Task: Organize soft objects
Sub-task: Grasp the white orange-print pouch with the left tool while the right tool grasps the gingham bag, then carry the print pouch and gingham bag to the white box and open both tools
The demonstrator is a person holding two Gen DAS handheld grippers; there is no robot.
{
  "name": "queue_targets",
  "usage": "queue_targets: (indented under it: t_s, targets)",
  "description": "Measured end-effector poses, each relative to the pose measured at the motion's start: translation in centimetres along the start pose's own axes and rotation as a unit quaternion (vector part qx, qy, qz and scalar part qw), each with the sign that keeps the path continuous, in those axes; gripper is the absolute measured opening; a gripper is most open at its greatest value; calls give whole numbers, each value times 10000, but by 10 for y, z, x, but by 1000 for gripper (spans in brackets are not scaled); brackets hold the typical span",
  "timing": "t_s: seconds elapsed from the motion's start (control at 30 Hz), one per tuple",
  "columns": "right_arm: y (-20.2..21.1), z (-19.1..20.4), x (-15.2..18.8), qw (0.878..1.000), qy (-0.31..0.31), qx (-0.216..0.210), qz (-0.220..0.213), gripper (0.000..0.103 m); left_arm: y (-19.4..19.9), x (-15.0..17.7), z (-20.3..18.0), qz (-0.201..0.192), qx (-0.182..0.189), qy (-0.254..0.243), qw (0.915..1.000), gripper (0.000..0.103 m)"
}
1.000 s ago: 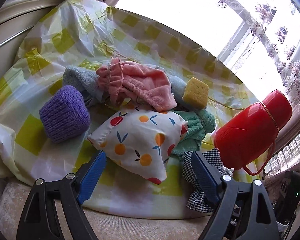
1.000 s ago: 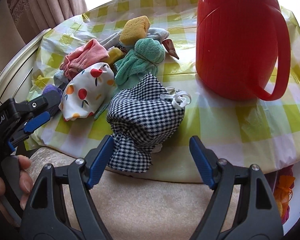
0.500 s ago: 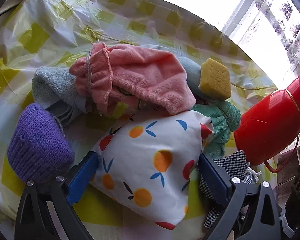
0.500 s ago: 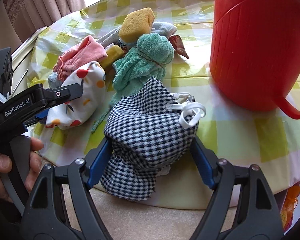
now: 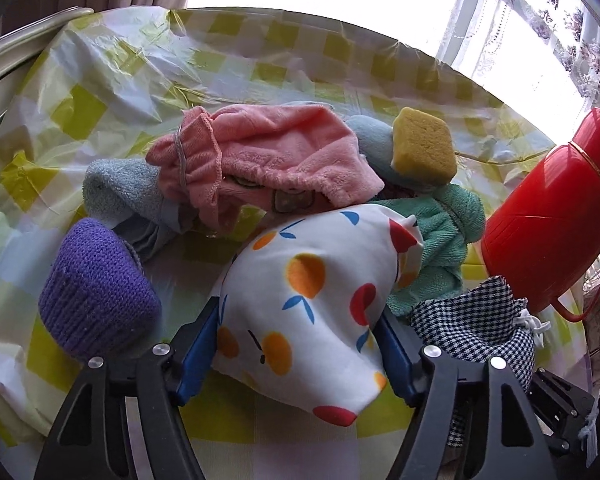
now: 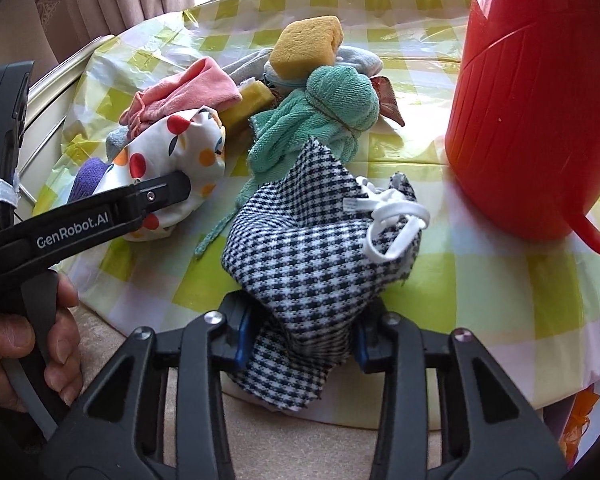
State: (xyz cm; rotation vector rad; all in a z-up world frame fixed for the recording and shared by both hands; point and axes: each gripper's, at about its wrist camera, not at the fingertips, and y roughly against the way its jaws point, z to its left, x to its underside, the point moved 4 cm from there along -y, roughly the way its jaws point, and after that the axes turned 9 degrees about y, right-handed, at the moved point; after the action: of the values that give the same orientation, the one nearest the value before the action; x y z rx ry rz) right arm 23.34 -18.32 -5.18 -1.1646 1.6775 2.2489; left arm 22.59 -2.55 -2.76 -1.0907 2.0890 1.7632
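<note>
On the near part of the checked desk (image 5: 100, 92), the fruit-print pouch (image 5: 308, 300) sits between the blue pads of the left tool (image 5: 300, 344), whose jaws are closing and pressing its sides. To its right, at the desk's near edge, the black-and-white checked pouch (image 6: 312, 248) is pinched at its near end by the closing right tool (image 6: 300, 340). A purple knitted piece (image 5: 96, 292) lies just left of the left tool

My table, under a yellow-checked plastic cloth (image 6: 480, 280): soft-item heap (image 5: 284, 168) mid-surface, red jug (image 6: 540, 100) apparently at its right edge, checked pouch (image 6: 312, 248) at near edge.
</note>
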Motion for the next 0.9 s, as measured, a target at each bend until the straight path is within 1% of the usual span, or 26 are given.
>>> queue_targets:
  t_s: [0.1,0.27,0.47,0.63,0.77,0.9]
  targets:
    - [4,1,4,10000,2,-56,-43,34,9,3,-4,-55,-7,-34,10000,70]
    - [13,-3,8,9998,-40,-142,-136,30,22,11,-8,-134,-4,8,9999,70]
    - [24,-5,10,9995,-47,-181,-269,28,44,21,-7,-340,-44,142,9993,70]
    - [41,-6,15,9986,-52,-236,-475,27,61,29,-6,-500,-44,189,9986,70]
    - [55,-10,22,9978,-103,-253,-600,26,71,38,-11,-521,-4,139,9985,70]
    - [65,-16,28,9976,-187,-254,-623,26,78,46,-20,-566,12,50,9984,70]
